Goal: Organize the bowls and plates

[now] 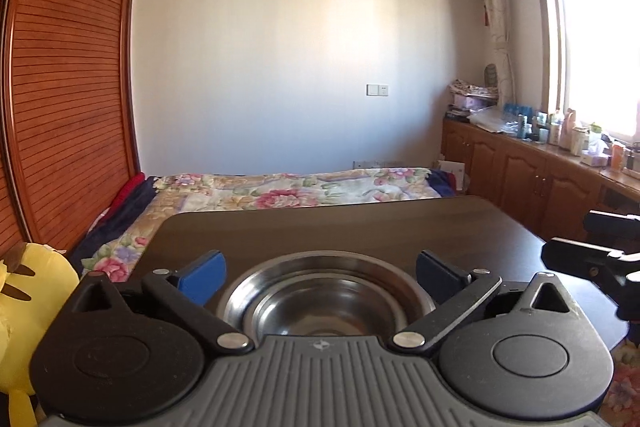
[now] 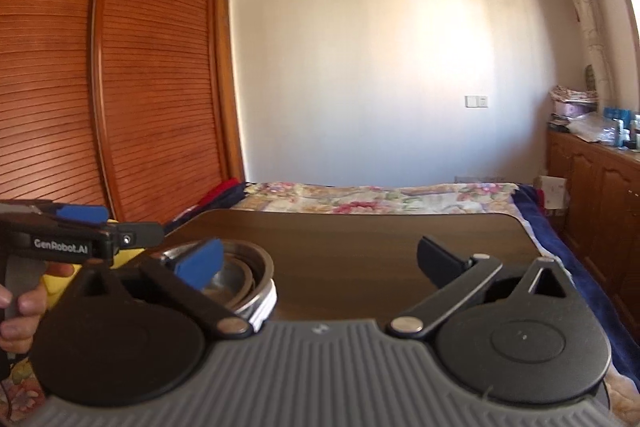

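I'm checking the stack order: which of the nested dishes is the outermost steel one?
The wide-rimmed steel plate; the smaller steel bowl sits inside it.

"GenRobot.AI" in white on black body of left tongs (image 2: 82, 214); nothing else legible.

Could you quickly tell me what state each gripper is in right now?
Left gripper: open, empty, above the stacked steel bowls.
Right gripper: open, empty.

Daylight glares through the window (image 1: 596, 51) — fisheye edges bend, slightly soft.
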Motion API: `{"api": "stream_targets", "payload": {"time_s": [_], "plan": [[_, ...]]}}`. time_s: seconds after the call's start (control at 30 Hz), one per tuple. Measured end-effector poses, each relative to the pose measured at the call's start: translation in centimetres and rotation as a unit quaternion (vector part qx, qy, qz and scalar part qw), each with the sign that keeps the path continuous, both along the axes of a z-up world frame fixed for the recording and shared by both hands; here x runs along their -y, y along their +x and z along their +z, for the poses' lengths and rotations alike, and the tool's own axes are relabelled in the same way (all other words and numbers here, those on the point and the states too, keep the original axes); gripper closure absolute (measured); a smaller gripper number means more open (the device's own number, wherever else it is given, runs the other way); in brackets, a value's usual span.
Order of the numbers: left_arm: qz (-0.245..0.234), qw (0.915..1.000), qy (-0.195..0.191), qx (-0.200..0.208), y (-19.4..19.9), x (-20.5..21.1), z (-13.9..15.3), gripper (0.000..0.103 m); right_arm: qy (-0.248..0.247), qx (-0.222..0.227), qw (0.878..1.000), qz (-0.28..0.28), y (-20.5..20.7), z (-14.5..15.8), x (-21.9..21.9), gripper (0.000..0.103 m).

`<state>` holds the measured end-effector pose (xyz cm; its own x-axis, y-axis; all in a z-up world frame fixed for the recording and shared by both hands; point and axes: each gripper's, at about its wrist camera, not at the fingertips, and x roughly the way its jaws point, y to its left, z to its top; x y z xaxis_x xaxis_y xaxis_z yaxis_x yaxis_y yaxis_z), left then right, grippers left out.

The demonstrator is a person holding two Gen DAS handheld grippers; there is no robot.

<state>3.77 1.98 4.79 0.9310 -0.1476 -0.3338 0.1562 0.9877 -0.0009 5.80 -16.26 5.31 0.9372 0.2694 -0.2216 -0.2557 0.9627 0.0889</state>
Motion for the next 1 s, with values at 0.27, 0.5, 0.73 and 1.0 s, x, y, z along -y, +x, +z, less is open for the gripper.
{"api": "stream_targets", "payload": {"time_s": [0.27, 0.5, 0.73, 1.0], "plan": [[0.003, 0.9998, 0.02, 0.002, -0.8, 1.2, 0.5, 0.0, 0.003, -0.005, 0.999, -0.051, -0.2, 0.0, 1.6, 0.0], [0.0, 0.9996, 0.023, 0.015, -1.1, 1.3, 0.7, 0.0, -0.005, 0.002, 0.996, -0.088, -0.1, -0.2, 2.2, 0.0], [0.008, 0.9996, 0.025, 0.011, -1.1, 1.5, -0.2, 0.0, -0.01, 0.003, 0.996, -0.09, -0.3, -0.5, 1.7, 0.0], [0.015, 0.9996, 0.022, -0.002, -0.6, 1.4, -1.3, 0.0, -0.016, 0.0, 0.996, -0.089, -0.4, -0.9, 1.2, 0.0]]}}
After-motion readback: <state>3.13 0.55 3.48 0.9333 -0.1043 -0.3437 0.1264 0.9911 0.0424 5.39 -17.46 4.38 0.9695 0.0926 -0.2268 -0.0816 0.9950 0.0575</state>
